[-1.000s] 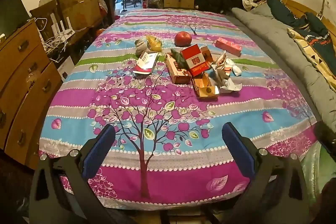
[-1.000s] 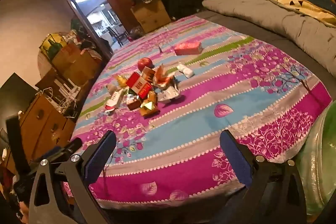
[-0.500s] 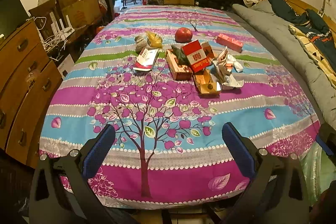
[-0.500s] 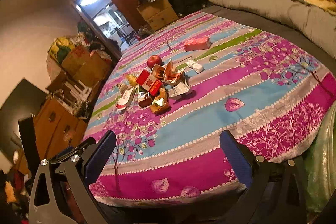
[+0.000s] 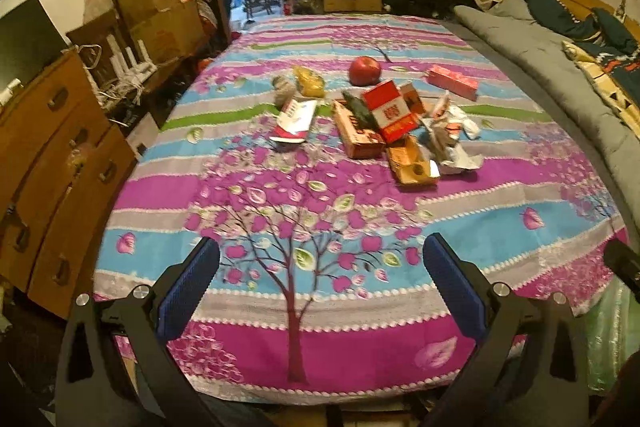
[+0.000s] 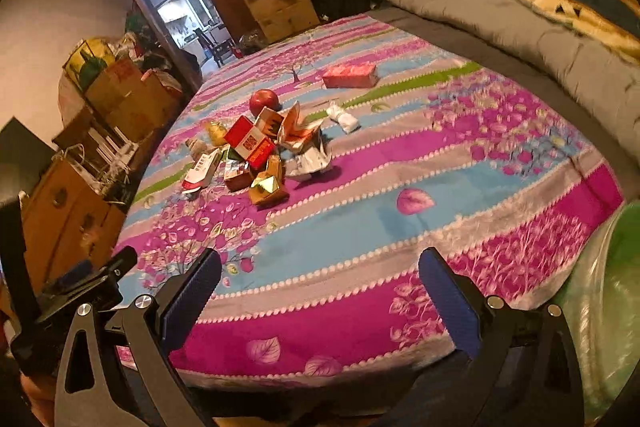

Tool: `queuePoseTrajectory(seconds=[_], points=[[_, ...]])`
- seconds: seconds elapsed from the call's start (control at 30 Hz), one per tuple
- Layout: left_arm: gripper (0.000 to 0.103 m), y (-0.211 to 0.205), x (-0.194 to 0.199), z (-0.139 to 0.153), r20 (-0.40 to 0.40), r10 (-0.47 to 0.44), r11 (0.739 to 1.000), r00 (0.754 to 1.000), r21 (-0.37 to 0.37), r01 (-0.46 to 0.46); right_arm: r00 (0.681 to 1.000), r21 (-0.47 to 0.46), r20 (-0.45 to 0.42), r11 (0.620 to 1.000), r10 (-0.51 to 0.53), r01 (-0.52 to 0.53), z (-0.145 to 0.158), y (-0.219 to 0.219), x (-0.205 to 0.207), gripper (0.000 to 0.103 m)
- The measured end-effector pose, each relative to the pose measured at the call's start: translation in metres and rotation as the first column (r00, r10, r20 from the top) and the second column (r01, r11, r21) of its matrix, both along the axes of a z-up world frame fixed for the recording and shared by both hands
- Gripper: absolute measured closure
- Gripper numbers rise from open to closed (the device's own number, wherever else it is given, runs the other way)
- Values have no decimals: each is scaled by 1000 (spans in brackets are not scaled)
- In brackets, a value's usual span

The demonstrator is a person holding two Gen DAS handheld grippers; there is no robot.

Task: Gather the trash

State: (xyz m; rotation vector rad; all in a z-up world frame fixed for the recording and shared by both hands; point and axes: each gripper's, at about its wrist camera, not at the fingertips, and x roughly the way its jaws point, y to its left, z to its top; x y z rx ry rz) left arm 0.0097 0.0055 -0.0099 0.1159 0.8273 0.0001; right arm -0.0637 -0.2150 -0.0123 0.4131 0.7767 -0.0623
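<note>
Here, left gripper (image 5: 320,279) wide apart, empty, right gripper (image 6: 320,287) likewise.

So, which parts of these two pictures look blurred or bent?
Left wrist view: fisheye bends the striped floral bedsheet edges; the pile of crumpled boxes and wrappers is slightly smeared. Right wrist view: motion blur on the grey quilt at right.

Floral-sheeted bed (image 5: 320,355), trash pile (image 5: 384,131), apple (image 5: 364,70), pink box (image 5: 453,82)
</note>
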Motion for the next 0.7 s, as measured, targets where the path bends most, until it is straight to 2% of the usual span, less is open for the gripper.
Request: queuePoseTrajectory(seconds=[0.3, 0.7], points=[[5, 5, 13, 17, 52, 46, 998, 998, 50, -49, 996, -145, 75, 988, 55, -43, 34, 13, 22, 4], [5, 7, 19, 19, 50, 65, 995, 997, 75, -69, 997, -180, 49, 983, 53, -44, 37, 14, 38, 4]])
